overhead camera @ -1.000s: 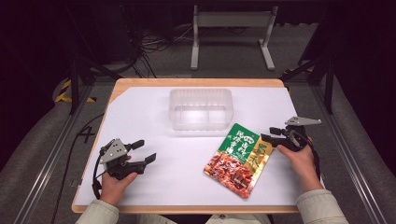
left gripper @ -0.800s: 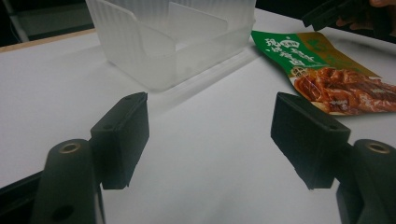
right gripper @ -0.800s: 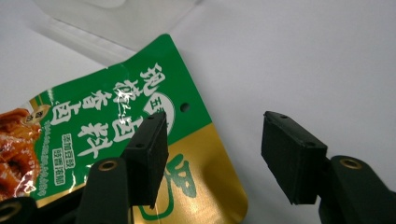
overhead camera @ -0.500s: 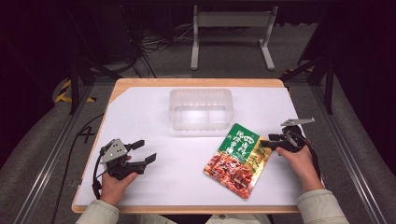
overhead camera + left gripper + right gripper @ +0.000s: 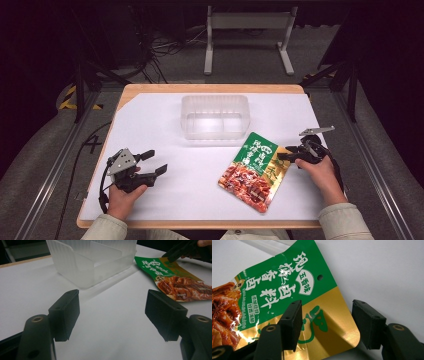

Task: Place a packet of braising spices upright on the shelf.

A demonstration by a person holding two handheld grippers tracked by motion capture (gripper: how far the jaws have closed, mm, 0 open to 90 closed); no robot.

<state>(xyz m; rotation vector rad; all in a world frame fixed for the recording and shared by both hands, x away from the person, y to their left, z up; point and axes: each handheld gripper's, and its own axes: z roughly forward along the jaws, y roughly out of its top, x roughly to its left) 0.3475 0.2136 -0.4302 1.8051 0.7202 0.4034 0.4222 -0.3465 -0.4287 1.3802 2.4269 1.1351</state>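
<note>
The right tongs (image 5: 284,156) stand wide apart at the gold corner of the food pouch (image 5: 254,171); in the right gripper view one jaw sits over the gold-and-green print and the other just past the pouch's rounded corner, above bare white, with the corner between them (whether either jaw touches the foil cannot be told). The right hand (image 5: 316,169) holds them low at the right side of the tabletop (image 5: 150,120).

The left tongs (image 5: 154,162) are also wide apart with nothing between the jaws, held by the left hand (image 5: 122,192) near the front left of the tabletop, well apart from the pouch.

The pouch lies flat on the white surface, right of centre, its green end toward the clear plastic container (image 5: 215,116) and just beside that container's front right corner. The container stands upright toward the back, a divider visible inside it in the left gripper view.
</note>
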